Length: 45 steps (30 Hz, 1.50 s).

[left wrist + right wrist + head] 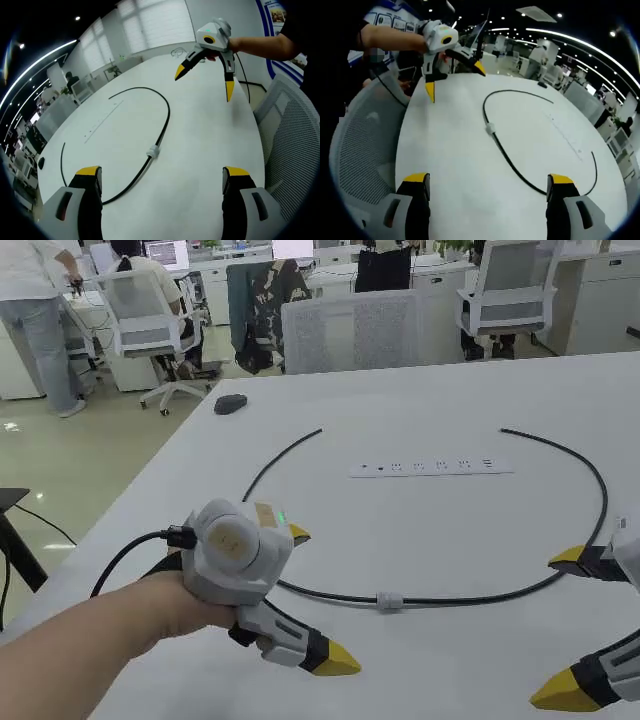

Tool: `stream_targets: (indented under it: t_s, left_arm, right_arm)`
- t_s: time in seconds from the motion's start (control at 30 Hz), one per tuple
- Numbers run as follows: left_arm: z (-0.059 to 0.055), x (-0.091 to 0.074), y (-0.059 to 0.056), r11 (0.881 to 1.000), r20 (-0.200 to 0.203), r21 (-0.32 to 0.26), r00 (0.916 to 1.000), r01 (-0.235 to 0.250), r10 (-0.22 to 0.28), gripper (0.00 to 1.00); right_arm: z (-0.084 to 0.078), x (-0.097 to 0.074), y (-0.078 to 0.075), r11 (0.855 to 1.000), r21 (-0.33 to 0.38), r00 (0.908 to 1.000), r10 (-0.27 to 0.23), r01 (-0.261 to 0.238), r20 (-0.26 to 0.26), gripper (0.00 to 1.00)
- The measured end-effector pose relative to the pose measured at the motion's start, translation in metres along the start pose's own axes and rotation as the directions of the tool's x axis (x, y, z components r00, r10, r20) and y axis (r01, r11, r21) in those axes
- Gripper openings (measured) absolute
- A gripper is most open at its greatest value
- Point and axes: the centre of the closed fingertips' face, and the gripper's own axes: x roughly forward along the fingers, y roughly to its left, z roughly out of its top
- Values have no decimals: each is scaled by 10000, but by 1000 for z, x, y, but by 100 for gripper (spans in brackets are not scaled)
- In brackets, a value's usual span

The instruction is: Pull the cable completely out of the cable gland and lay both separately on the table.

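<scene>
White gland [388, 600] is sitting on the cable [460, 599] between left gripper [322, 597] and right gripper [552, 630]; jaws are gaping, empty; grasping is pending; next likely pinching gland and cable.

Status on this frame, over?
Left hand-held gripper open, right hand-held gripper open, both empty. Cable gland still on cable, flat on table. Nothing blocking.
</scene>
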Motion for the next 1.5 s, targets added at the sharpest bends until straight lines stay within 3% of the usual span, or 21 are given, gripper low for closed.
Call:
stream_targets:
  t_s: [0.13,0.23,0.4,0.5,0.67,0.93,1.07,1.3,1.33,1.4,1.5]
  left_arm:
    - [0,-2,9,9986,223,-473,9995,-231,242,100]
    - [-2,-3,12,9984,134,-419,9992,-378,384,100]
    - [0,-4,11,9976,371,-597,9987,-337,360,100]
    - [-1,-4,13,9928,611,-1151,9974,-322,394,100]
    - [-4,-5,10,9927,594,-1162,9975,-319,390,100]
    - [-15,-2,11,9919,397,-1224,9985,-334,385,100]
    - [-19,0,9,9902,434,-1383,9987,-212,274,100]
    - [-27,3,1,9913,346,-1318,9994,77,-32,100]
    - [-25,4,-4,9921,552,-1228,9983,271,-204,100]
    - [-26,6,-8,9925,573,-1137,9976,442,-379,100]
    - [-26,10,-4,9934,662,-1076,9973,393,-323,100]
  right_arm:
    - [-3,3,1,9995,322,10000,21,-23,75,99]
    - [-5,3,1,9996,267,10000,28,-28,-23,99]
    - [-6,4,3,9994,347,9999,74,-76,70,99]
    - [-7,4,4,9994,320,9999,102,-101,0,99]
    - [-4,4,5,9990,430,9998,150,-156,141,99]
    - [-6,10,14,9983,314,9987,491,-488,-111,98]
    - [-5,14,15,9983,217,9983,551,-547,-195,97]
    - [6,25,11,9974,139,9974,703,-704,133,93]
    - [9,27,11,9972,61,9970,745,-746,201,92]
    - [14,30,8,9977,-141,9972,668,-664,347,89]
    - [22,39,-5,9980,-604,9990,213,-189,394,84]
